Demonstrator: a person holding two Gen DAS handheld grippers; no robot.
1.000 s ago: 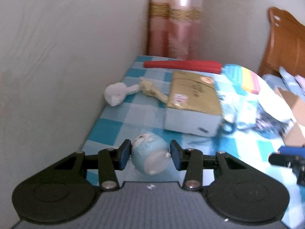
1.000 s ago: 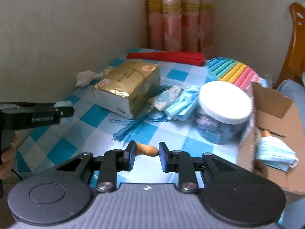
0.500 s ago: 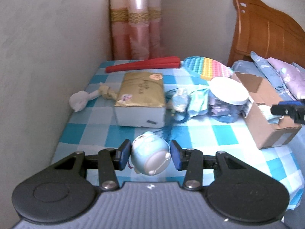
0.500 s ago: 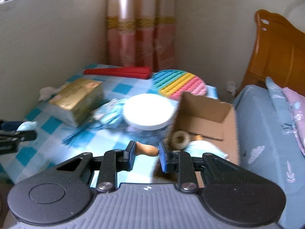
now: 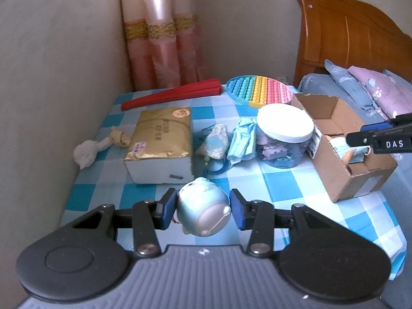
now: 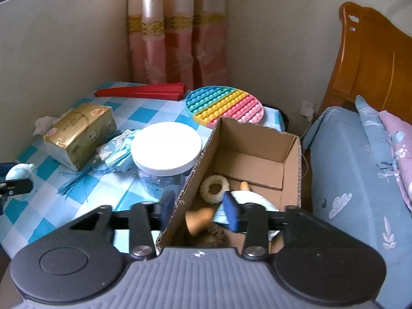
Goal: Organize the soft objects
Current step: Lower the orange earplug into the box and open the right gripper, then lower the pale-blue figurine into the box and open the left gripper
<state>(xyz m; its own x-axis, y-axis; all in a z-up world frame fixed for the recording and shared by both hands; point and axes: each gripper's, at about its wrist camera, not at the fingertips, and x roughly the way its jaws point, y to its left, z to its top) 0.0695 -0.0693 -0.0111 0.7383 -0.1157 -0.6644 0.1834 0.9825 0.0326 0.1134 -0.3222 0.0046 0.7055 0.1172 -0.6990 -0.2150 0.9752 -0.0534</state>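
Note:
A light blue plush toy (image 5: pixel 203 209) sits between the blue pads of my left gripper (image 5: pixel 203 207), which is shut on it above the checked tablecloth (image 5: pixel 280 182). My right gripper (image 6: pixel 198 209) hangs over the near end of the open cardboard box (image 6: pixel 257 139), straddling its left wall. Its jaws are opening, and a tan soft piece (image 6: pixel 199 220) lies loose between them, clear of the pads. In the box lie a white fluffy ring (image 6: pixel 214 189) and a blue face mask (image 6: pixel 257 200). In the left wrist view the right gripper's fingertips (image 5: pixel 360 136) reach over the box (image 5: pixel 355 177).
On the table stand a gold tissue pack (image 5: pixel 159 139), a white-lidded jar (image 5: pixel 283 134), a rainbow bubble mat (image 5: pixel 260 91), a red folded fan (image 5: pixel 172 94), blue masks (image 5: pixel 242 141) and a white rope toy (image 5: pixel 86 152). A wall runs along the left, a bed (image 6: pixel 355 170) along the right.
Both hands have moved right across the table. The right gripper came over the box and spread its jaws, releasing the tan piece. The left gripper still holds the blue toy.

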